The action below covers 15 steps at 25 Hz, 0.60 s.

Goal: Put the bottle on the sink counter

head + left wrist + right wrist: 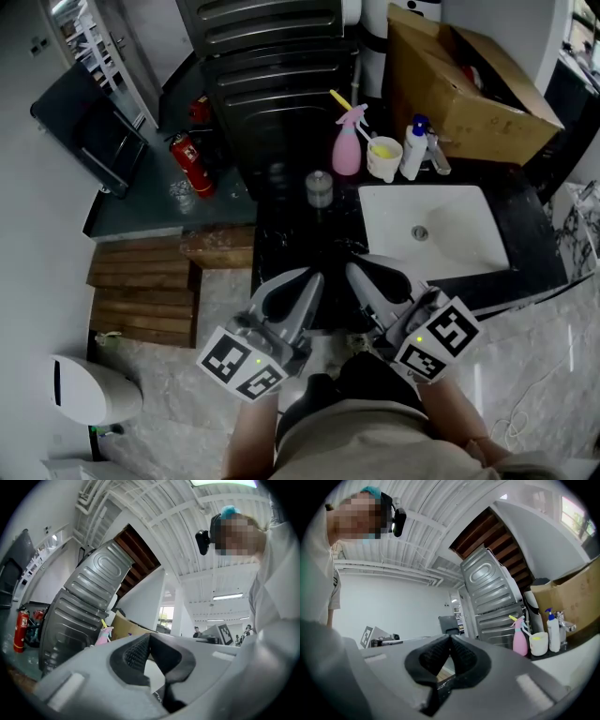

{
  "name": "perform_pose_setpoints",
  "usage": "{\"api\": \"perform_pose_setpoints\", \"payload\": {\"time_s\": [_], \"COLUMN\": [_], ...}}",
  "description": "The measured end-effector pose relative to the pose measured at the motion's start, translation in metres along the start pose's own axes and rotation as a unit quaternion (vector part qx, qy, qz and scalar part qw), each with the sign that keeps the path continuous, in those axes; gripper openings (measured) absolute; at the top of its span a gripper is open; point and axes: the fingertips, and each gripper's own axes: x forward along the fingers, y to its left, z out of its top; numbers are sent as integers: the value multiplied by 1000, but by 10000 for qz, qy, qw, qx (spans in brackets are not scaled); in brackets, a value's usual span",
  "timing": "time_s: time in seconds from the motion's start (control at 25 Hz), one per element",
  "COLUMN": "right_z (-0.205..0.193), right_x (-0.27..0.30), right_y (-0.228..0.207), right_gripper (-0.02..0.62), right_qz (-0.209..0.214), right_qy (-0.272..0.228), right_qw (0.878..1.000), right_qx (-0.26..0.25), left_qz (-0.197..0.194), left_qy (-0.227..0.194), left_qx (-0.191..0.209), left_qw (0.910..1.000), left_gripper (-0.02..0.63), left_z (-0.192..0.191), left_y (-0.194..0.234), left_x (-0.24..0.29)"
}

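At one o'clock the box runs off the top edge. At eight o'clock the bin is cut by the left edge. The counter's central jar is too blurred to identify.

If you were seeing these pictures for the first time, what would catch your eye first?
The pink spray bottle stands out on the dark counter behind the white sink. Low in the head view, the left gripper and right gripper sit side by side, both shut and empty. A red fire extinguisher stands at left.
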Motion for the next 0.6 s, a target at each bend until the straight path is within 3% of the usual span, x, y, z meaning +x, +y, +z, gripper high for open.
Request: {"api": "perform_pose_setpoints", "payload": {"time_s": [0.16,0.36,0.6], "right_z": [-3,-10,-10], "right_x": [4,10,13], "right_y": [13,16,18], "right_gripper": [3,3,3], "right_qz": [150,206,199], "right_qy": [175,345,363], "right_qw": [9991,9981,9979], "right_qx": [-347,-464,-491], "left_qz": [-122,131,355], "left_qy": [127,189,384], "left_qx": [45,-145,126], "left_qw": [9998,9996,9986], "left_gripper": [6,6,6], "left_z": [-7,-11,-15], "left_y": [-8,3,12], "left_x": [-4,-3,-3]}}
